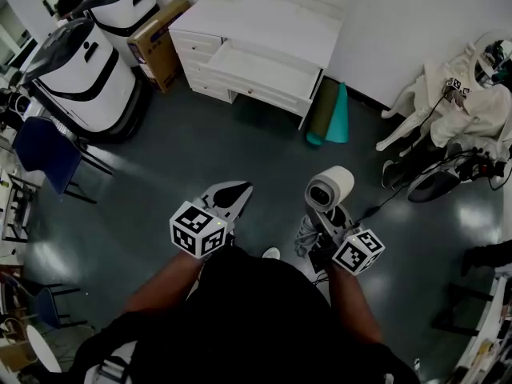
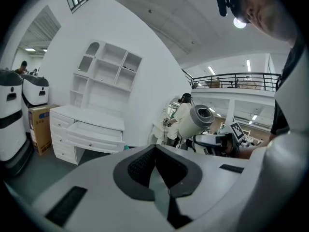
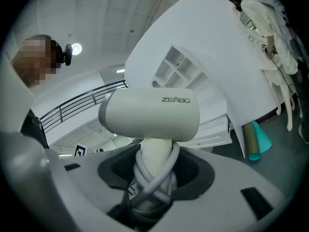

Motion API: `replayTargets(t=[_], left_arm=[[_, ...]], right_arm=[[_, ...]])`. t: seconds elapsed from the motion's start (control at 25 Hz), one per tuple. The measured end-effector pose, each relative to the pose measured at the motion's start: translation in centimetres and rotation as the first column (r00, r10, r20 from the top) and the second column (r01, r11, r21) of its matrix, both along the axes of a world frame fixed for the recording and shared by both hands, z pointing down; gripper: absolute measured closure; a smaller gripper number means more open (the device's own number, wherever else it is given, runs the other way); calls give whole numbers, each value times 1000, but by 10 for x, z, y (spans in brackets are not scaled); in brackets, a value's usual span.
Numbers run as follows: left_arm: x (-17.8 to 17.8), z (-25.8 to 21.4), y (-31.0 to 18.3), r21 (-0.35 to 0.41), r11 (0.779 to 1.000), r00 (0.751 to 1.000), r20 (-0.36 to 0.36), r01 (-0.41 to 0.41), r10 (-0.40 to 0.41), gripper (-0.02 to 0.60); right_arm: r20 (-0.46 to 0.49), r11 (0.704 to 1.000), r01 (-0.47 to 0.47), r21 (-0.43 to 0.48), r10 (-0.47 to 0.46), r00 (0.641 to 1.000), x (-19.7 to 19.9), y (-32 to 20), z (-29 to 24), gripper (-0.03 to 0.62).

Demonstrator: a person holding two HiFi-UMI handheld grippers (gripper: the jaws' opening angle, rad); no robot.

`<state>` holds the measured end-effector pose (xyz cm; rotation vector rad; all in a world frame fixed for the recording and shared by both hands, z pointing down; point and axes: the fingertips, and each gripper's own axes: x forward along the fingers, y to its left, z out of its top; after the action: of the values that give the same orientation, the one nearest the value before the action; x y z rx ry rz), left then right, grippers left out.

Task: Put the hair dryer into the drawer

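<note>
A white hair dryer (image 1: 330,189) stands upright in my right gripper (image 1: 320,221), barrel on top, over the dark floor. In the right gripper view the jaws are shut on the dryer's handle (image 3: 153,158), which has its grey cord wound round it; the barrel (image 3: 149,115) fills the view above. My left gripper (image 1: 232,192) hovers beside it to the left, shut with nothing in it (image 2: 155,151). The left gripper view also shows the hair dryer (image 2: 200,120) at the right. A white desk at the far wall has one drawer (image 1: 260,69) pulled open, seen too as the drawer (image 2: 94,132).
Two white robot bodies (image 1: 80,70) and a cardboard box (image 1: 160,42) stand left of the desk. Rolled green and teal mats (image 1: 330,114) lean at its right. A white chair with clothing (image 1: 448,102) is far right, a blue chair (image 1: 44,154) at left.
</note>
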<state>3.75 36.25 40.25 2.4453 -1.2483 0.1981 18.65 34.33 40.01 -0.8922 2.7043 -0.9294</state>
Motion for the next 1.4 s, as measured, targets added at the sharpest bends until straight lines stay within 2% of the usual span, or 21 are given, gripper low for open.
replayTargets(t=[0.16,0.72,0.96,1.4], left_arm=[[0,1,2,-14,1000,999,-36,14,-15,572],[21,5,7,13,999,999,14,43,-44,572],[41,12,16,29,999,996,88,15,-17,572],[39,15,15,1,1000,994,100,31,-31,572]], right_arm=[[-32,1000,7,-10,-7,999,4,1,5,384],[-44,1000,-4,-17,3,999,33,5,16,384],[-48,1000,-1,-25,0,999,45,12,27,384],[-27,999,14,-44,-16,1000,43,7,37,384]])
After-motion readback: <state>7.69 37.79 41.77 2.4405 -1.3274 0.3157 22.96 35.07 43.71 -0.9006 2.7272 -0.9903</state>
